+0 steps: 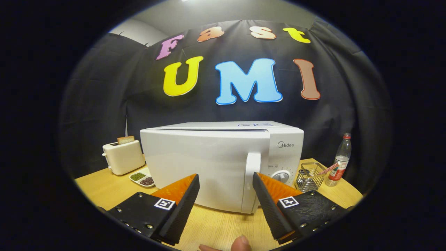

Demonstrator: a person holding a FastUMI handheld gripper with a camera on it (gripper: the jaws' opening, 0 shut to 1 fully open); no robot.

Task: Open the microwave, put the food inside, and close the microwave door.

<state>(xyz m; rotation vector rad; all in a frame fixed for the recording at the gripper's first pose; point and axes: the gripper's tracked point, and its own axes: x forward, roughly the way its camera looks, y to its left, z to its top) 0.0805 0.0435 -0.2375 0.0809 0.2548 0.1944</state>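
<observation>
We see the microwave (pixel 209 164) standing on the surface (pixel 223 226) with its door (pixel 202 170) closed or nearly so; a thin gap runs along its top edge. The tool (pixel 225 181) has its fingers (pixel 184 205) spread apart and holds nothing. The vertical handle (pixel 251 181) lies just ahead, touching or just beside the right finger's tip.

We judge the step in hand to be opening the door. To do it well, we shift the tool right until the handle sits between both fingers, clamp squarely, then pull along the door's arc, hinge at the left, without dragging the microwave.

Count: one microwave, one toaster (pixel 122 157) with one slice in it, one two-part dish (pixel 143 178) of beans, one wire basket (pixel 310 177), one bottle (pixel 340 160), one straw (pixel 329 169). A fingertip (pixel 240 243) shows below the tool. We cannot tell which item is the food to go in.
</observation>
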